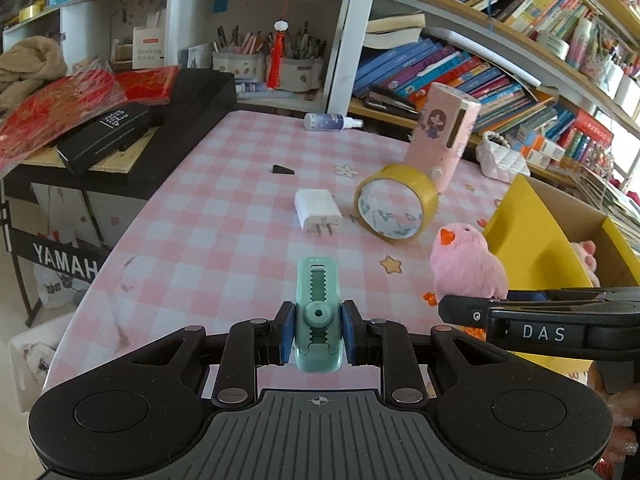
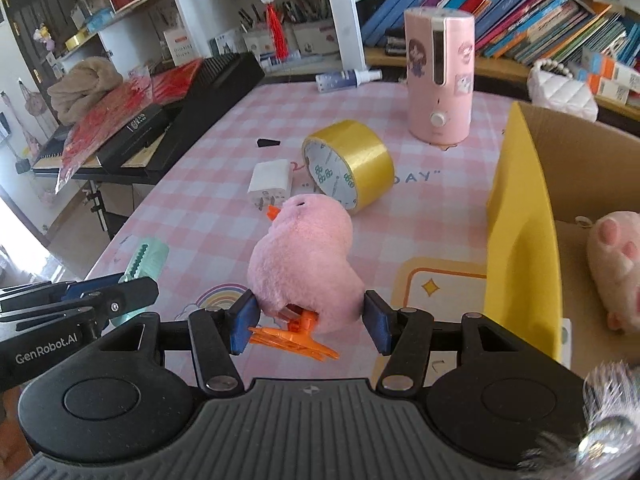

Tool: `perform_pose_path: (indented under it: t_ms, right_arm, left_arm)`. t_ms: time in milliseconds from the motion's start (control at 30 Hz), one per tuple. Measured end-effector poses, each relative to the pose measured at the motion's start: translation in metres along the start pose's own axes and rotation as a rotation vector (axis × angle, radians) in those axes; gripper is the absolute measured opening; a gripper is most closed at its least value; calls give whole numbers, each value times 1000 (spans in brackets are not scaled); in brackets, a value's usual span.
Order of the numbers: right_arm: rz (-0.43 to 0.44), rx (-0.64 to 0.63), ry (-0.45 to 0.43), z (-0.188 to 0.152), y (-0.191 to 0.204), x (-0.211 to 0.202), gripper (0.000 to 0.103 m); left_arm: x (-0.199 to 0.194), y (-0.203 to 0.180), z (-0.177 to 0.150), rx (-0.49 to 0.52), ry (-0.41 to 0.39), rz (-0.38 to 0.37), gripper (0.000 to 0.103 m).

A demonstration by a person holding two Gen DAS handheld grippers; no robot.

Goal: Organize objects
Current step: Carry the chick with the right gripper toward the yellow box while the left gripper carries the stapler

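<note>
My left gripper (image 1: 318, 330) is shut on a mint green correction tape dispenser (image 1: 318, 312), which points forward over the pink checked table (image 1: 208, 232); it also shows in the right wrist view (image 2: 146, 262). My right gripper (image 2: 308, 320) is shut on a pink plush chick (image 2: 304, 260) with orange plastic feet (image 2: 292, 338). The chick also shows in the left wrist view (image 1: 464, 264), beside the left gripper. A cardboard box with a yellow flap (image 2: 520, 232) stands at the right and holds a pink plush paw toy (image 2: 616, 264).
On the table lie a yellow tape roll (image 2: 348, 164), a white charger plug (image 2: 270, 184), a small black piece (image 2: 268, 143), a pink humidifier (image 2: 440, 76) and a spray bottle (image 2: 348, 78). A black keyboard (image 2: 168, 120) stands left. Bookshelves (image 1: 480, 72) stand behind.
</note>
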State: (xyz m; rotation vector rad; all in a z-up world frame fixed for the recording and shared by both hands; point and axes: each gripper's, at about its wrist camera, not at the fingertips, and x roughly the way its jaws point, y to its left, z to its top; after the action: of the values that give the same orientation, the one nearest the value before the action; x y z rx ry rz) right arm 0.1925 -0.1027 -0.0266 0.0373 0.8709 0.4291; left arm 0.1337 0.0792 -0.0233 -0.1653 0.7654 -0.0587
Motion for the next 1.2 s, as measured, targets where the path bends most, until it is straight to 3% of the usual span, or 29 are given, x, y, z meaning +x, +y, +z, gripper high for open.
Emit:
perform_pose_path:
  t_ms: [600, 1200]
  right_arm:
    - [-94, -1, -43, -75, 34, -65, 53]
    - [-198, 127, -49, -146, 42, -119, 53]
  left_arm:
    - [-62, -1, -56, 60, 6, -85, 23]
    - [-96, -22, -98, 177, 42, -234, 23]
